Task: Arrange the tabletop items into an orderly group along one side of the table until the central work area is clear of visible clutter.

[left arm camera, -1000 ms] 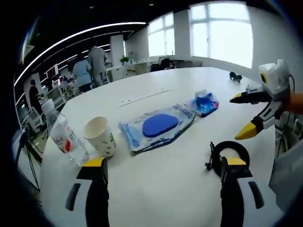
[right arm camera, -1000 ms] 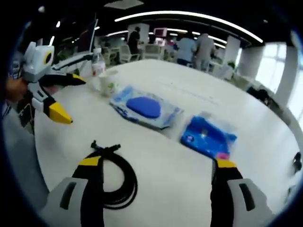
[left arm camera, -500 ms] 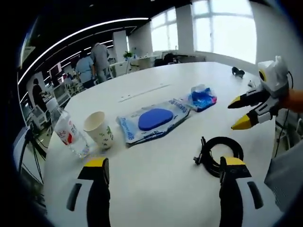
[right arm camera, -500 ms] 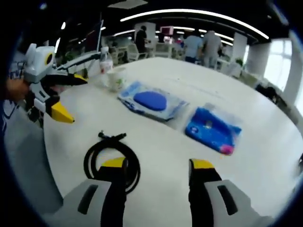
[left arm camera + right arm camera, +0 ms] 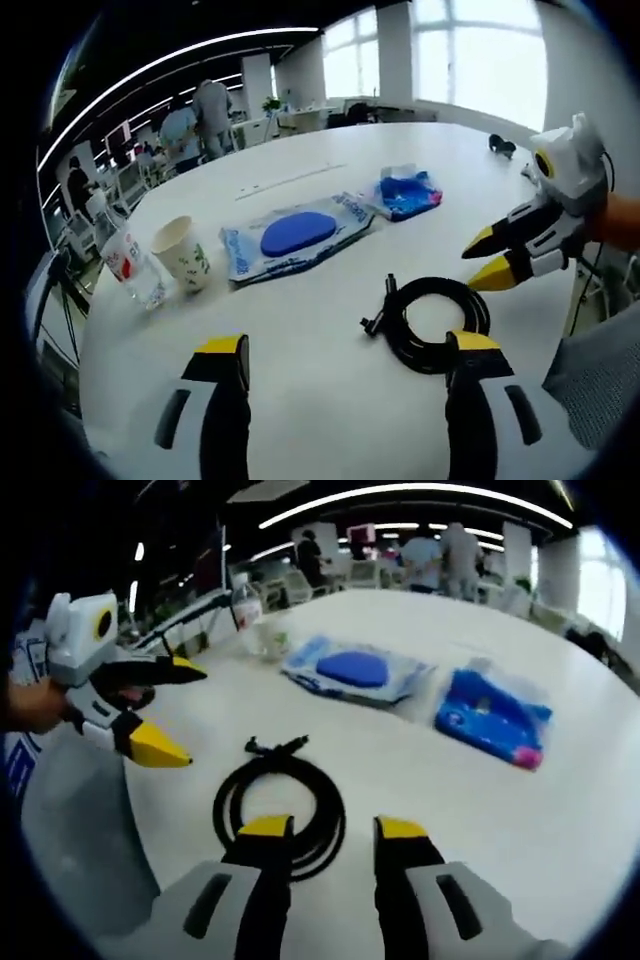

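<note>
A black coiled cable (image 5: pixel 436 322) lies on the white table (image 5: pixel 300 320), just ahead of my left gripper (image 5: pixel 350 345), which stands open above bare tabletop. My right gripper (image 5: pixel 486 258) hovers over the coil's right side. In the right gripper view the cable (image 5: pixel 280 802) lies under my right gripper (image 5: pixel 333 827), whose jaws are narrowed but still apart, with the coil's near arc between them. Farther back sit a wipes pack with a blue lid (image 5: pixel 297 232), a blue packet (image 5: pixel 405 192), a paper cup (image 5: pixel 183 253) and a water bottle (image 5: pixel 125 265). The left gripper (image 5: pixel 183 712) is open at the left.
The table's near edge runs close under both grippers. A small black item (image 5: pixel 500 147) rests at the far right of the table. People stand among desks and chairs in the background (image 5: pixel 195 120). Bare tabletop (image 5: pixel 470 800) lies right of the cable.
My right gripper's jaws have narrowed a lot and it has moved over the coiled cable. Both views have shifted with the hands; the tabletop items have stayed put.
</note>
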`<state>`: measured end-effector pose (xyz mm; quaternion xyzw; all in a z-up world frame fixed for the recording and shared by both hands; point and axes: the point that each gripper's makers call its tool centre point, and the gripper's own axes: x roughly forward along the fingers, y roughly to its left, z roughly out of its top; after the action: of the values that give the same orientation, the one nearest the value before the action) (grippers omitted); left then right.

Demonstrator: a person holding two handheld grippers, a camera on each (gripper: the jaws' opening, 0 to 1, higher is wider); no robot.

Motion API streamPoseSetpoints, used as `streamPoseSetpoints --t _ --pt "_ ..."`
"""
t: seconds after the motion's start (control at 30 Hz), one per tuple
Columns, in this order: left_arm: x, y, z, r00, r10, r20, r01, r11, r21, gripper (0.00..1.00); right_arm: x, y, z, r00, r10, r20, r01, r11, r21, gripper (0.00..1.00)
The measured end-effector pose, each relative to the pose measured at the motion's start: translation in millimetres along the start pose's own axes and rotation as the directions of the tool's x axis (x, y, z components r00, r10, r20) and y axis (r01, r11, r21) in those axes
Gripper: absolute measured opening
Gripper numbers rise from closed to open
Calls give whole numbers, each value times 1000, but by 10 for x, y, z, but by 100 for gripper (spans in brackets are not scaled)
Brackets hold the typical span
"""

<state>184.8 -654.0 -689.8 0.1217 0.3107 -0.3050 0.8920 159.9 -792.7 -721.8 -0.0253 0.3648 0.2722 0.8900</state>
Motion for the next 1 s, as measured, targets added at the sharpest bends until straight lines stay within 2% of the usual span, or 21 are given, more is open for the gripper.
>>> streamPoseSetpoints --t 0.3,0.57,0.8,0.9,1.0 --pt "107 -163 -53 999 -18 -43 17 1000 -21 61 80 69 2 999 49 -12 -49 999 18 21" --pt "151 -306 -206 992 -54 -114 48 997 -53 44 171 158 -67 994 73 -77 -74 997 -12 17" --pt "184 -374 -188 990 -67 -127 59 996 -66 41 167 118 -118 994 54 -98 -55 998 -8 13" --pt "238 -404 -237 985 -79 -151 66 994 -91 37 188 92 -95 994 51 -101 -48 998 31 11" --pt "279 -459 -264 981 -97 -166 81 991 -104 33 191 105 -97 993 48 -105 -46 999 21 11"
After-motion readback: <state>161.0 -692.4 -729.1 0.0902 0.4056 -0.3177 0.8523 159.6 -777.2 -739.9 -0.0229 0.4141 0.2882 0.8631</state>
